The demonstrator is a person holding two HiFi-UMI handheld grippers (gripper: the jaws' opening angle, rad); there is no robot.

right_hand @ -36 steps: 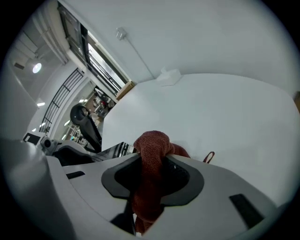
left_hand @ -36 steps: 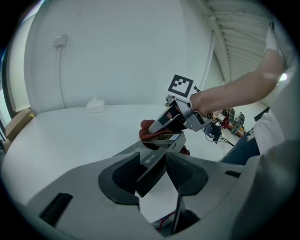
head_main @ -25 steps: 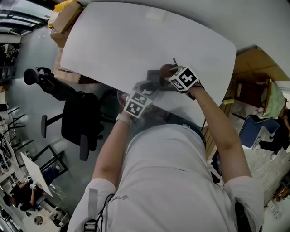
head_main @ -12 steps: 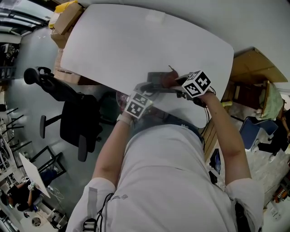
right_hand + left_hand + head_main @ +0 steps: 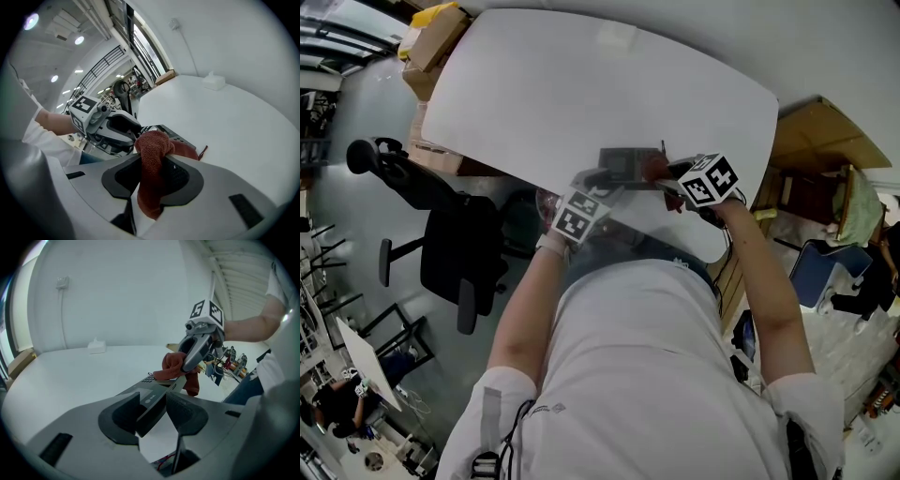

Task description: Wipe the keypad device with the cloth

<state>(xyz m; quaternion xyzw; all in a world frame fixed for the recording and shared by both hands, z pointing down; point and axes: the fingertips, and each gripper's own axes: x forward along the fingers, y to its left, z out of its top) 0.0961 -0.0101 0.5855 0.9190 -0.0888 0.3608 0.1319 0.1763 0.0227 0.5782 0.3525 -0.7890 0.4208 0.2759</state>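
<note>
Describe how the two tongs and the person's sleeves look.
The left tongs and the right tongs are light grey plastic, with rounded dark-grey jaws bearing textured pads. Each carries a white cube printed with black square markers. The person wears a white short-sleeved shirt.

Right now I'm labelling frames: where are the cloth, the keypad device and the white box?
cloth [image 5: 151, 154]: right gripper view, bunched upper fold.
keypad device [image 5: 149, 401]: left gripper view, top face by the buttons.
white box [image 5: 97, 347]: left gripper view, front side.
</note>
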